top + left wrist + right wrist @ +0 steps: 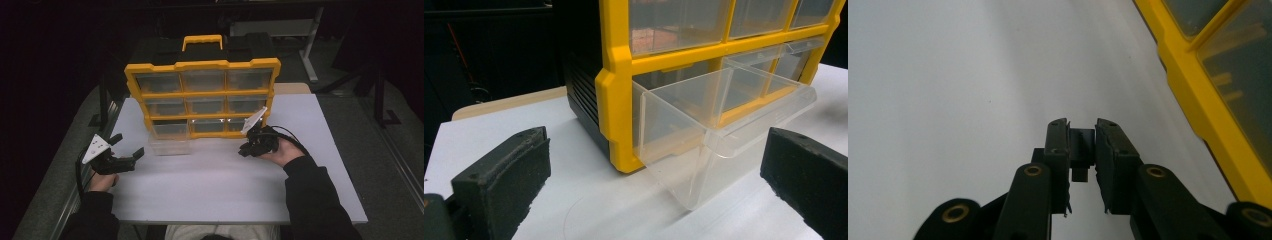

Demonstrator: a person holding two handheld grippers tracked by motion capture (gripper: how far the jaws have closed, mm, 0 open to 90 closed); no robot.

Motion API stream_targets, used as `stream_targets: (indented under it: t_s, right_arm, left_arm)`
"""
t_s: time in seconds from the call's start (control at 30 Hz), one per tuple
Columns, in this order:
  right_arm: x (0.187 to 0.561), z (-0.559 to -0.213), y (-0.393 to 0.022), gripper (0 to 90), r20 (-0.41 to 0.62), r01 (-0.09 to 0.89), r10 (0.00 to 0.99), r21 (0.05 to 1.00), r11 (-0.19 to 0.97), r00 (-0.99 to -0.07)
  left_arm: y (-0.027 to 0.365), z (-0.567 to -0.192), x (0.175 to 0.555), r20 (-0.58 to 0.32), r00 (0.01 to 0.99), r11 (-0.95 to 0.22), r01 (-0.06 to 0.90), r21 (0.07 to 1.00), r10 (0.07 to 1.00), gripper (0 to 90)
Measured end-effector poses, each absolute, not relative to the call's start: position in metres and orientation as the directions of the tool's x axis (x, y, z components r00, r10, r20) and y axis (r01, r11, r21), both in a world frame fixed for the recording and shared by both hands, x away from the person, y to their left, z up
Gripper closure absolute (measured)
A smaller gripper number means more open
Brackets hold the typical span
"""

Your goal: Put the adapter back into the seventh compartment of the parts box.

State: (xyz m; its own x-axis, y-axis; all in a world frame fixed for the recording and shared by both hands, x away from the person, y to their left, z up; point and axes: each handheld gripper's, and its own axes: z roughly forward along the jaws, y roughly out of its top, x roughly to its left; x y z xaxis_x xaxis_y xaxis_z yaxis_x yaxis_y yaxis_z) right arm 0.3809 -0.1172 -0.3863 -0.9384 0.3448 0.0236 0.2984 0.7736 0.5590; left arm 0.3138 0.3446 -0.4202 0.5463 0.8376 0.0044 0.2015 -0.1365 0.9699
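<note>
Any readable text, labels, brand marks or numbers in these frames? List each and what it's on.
None readable in any view.
Yellow organizer: no lettering or brand mark can be made out on its frame or handle.
Clear drawer, pulled out: plain, no label.
Left gripper and right gripper: no markings legible.

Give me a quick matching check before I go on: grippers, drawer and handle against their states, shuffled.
Things:
1. left gripper
2. right gripper
3. bottom-left drawer
4. carry handle

States:
A. shut on a small dark piece
B. yellow, on top of the organizer
C. jaws wide apart, nothing held
D. clear, pulled out forward

Pairs: 1-C, 2-A, 3-D, 4-B
</note>
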Motion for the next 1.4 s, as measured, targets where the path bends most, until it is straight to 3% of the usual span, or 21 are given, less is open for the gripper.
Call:
stream_targets:
  t_s: [1.4]
  right_arm:
    - [0.39, -0.332, -0.087, 75.0, -0.05, 0.212, 0.291, 0.57, 0.794, -0.956]
  left_arm:
    - [0.345, -0.42, 0.314, 0.009, 0.547, -0.142, 0.201, 0.969, 0.837, 0.0]
